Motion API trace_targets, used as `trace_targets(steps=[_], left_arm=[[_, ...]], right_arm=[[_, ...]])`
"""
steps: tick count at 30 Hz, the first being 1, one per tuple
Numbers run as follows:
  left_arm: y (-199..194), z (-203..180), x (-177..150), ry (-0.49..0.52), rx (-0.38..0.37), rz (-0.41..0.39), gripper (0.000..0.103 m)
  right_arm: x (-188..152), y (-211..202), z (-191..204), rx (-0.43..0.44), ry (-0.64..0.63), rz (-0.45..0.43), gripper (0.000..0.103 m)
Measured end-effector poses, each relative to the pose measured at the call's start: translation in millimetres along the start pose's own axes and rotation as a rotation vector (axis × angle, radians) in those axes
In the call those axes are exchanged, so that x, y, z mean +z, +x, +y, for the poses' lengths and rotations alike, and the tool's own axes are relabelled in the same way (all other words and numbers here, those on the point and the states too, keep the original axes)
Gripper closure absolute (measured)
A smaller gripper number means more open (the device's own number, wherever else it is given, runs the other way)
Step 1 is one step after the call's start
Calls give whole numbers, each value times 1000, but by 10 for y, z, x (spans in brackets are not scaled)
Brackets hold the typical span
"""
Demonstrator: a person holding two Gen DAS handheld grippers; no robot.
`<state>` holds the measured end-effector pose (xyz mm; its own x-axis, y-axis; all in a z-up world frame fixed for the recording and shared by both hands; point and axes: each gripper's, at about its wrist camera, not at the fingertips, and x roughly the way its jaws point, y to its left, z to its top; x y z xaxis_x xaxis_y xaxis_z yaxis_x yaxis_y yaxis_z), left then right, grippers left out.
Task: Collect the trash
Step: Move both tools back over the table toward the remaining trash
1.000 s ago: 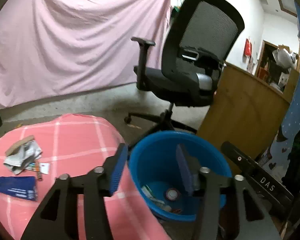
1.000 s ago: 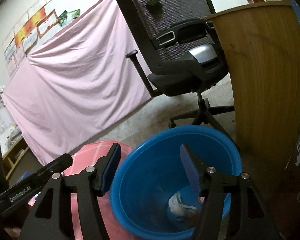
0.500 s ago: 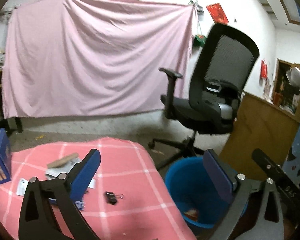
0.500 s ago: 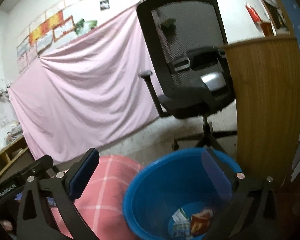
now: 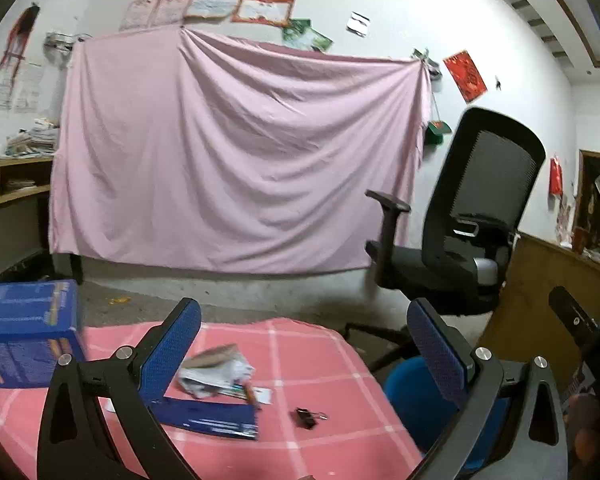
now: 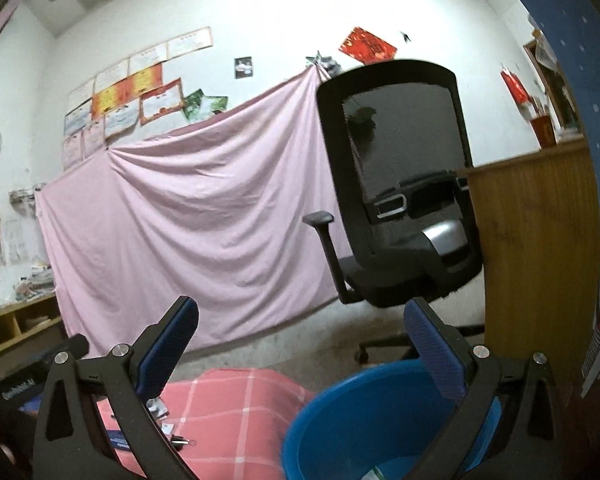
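The crumpled paper (image 5: 216, 372) on the counter (image 5: 312, 344) looks light and soft; pinch its middle. Both grippers' fingers (image 5: 172, 350) are spread wide, holding nothing.

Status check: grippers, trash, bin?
Left hand-held gripper open, empty. Right hand-held gripper open, empty. Crumpled paper and blue packet on the pink cloth; blue bin beside it. Path clear.

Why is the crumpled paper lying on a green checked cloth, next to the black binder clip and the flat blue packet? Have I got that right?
Not quite: the cloth is pink with white checks, not green, as the left wrist view shows. The crumpled paper does lie on it, next to the black binder clip and the flat blue packet.
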<state>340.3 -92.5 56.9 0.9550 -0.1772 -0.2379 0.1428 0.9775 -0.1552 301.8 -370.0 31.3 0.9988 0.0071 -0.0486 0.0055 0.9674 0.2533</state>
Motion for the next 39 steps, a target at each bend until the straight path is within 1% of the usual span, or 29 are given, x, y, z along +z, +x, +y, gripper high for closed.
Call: trace_targets(steps=[4,6,9,14,21,27,32,35,39], left_arm=[[-167,208,20,-6,43,-50,2],[-239,302,16,-2,62,-71,2],[-351,418,-4,17,89,-100,2],[-548,603,-68,43,138,-157,2],[-706,850,-173,50,185,-192,2],[-798,1137,-276,22,202,-184,2],[-862,1295,-309,27,231,-183,2],[-829,1391,-337,15,235,-149,2],[-693,1478,-353,-7,228,-48,2]], right_arm=[[-14,-38,201,40,-50,-31,0],[-23,-57,299,60,-57,-32,0],[-34,-89,463,104,-67,-43,0],[-83,-121,765,164,-128,-67,0],[-202,-153,1119,228,-224,-77,0],[-339,-174,1370,259,-321,-73,0],[-438,-177,1562,282,-389,-74,0],[-495,-150,1664,293,-424,-59,0],[-582,-74,1742,291,-453,1,0]])
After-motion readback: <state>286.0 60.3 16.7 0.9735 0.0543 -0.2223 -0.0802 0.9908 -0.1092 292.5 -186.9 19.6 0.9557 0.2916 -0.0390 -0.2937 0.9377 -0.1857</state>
